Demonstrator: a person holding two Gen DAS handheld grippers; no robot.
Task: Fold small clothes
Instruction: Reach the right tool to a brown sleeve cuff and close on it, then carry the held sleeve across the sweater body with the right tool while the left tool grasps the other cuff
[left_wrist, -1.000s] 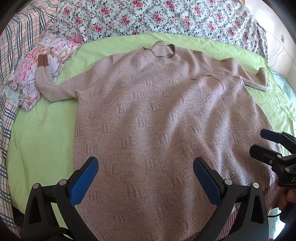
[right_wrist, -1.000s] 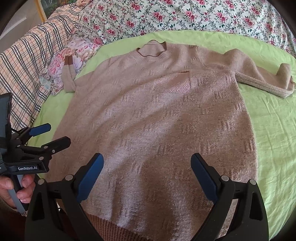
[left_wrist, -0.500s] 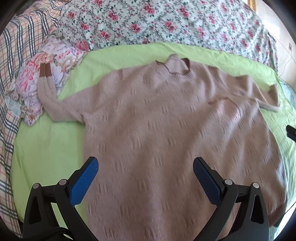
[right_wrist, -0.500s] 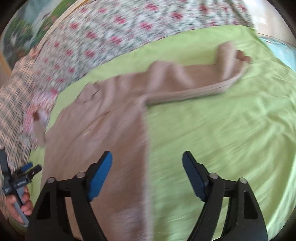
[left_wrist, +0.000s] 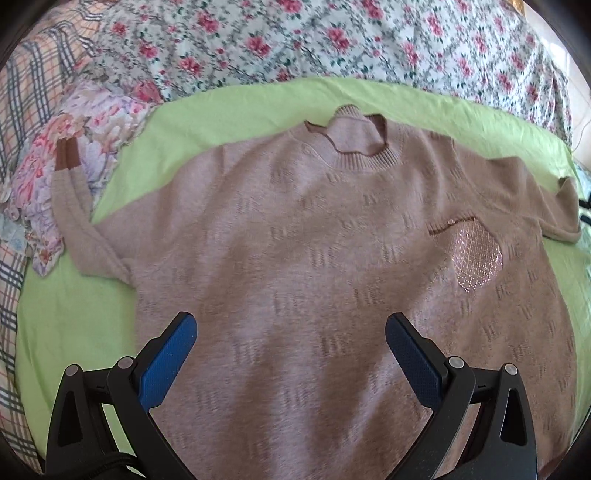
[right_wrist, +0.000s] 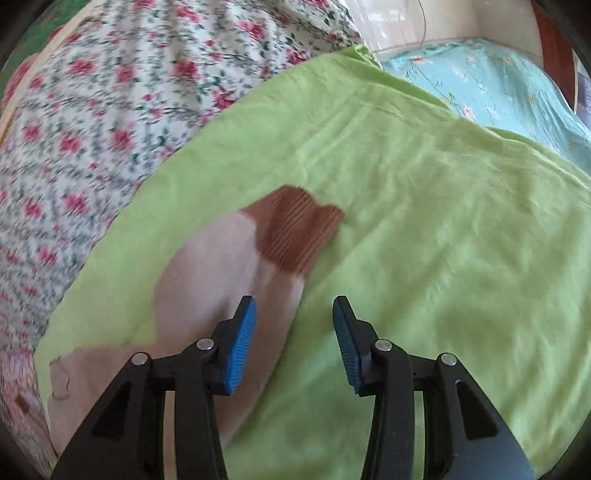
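Sweater (left_wrist: 314, 258) lies flat and unfolded on the green sheet (left_wrist: 74, 314), left gripper (left_wrist: 290, 343) wide open over its near half, right gripper (right_wrist: 293, 336) closing empty beside the right sleeve (right_wrist: 229, 280), every fold remaining.

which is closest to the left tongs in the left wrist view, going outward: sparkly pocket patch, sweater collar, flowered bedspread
From the left tongs:
1. Sparkly pocket patch, on the sweater's chest, up and right.
2. Sweater collar, straight ahead at the sweater's top.
3. Flowered bedspread, beyond the green sheet, farthest back.
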